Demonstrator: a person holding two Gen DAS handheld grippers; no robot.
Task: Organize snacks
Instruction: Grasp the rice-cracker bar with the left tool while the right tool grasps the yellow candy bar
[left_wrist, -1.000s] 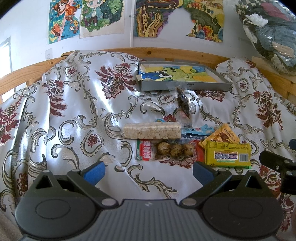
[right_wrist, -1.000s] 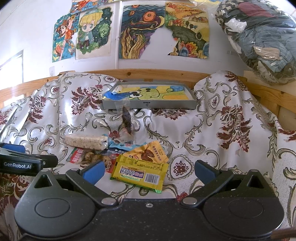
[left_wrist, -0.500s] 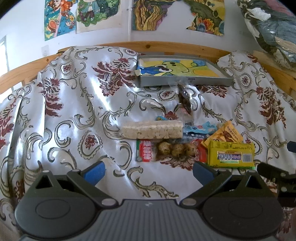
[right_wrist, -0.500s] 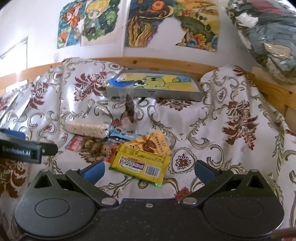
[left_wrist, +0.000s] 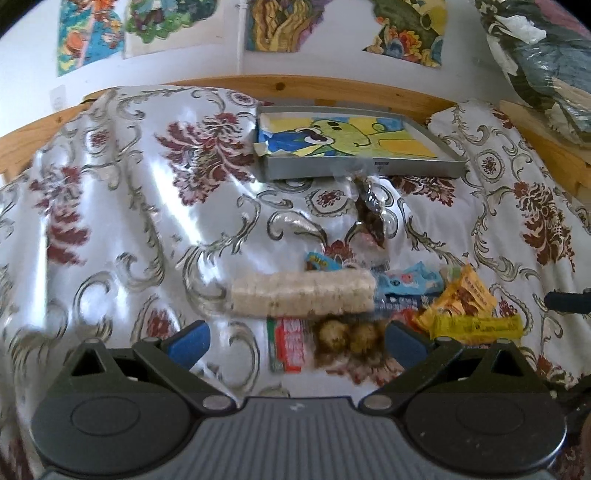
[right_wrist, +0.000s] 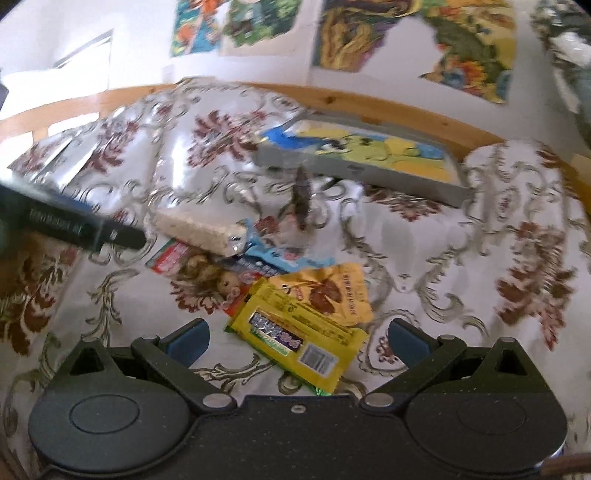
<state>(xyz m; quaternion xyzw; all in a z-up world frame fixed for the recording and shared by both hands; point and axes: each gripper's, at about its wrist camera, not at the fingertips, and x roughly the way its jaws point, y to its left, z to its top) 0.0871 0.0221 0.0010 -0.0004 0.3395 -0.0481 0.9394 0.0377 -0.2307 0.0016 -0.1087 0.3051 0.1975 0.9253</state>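
Both grippers, left (left_wrist: 297, 341) and right (right_wrist: 297, 341), gape empty over snacks piled below the tray (left_wrist: 369, 170).

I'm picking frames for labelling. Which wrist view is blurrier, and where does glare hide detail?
Right wrist view: motion-smeared throughout, though the yellow packet stays readable. Left wrist view: sharper at the tray, lower snacks soft; glare whitens the satin cloth at left. Both bend the wooden rail by fisheye.
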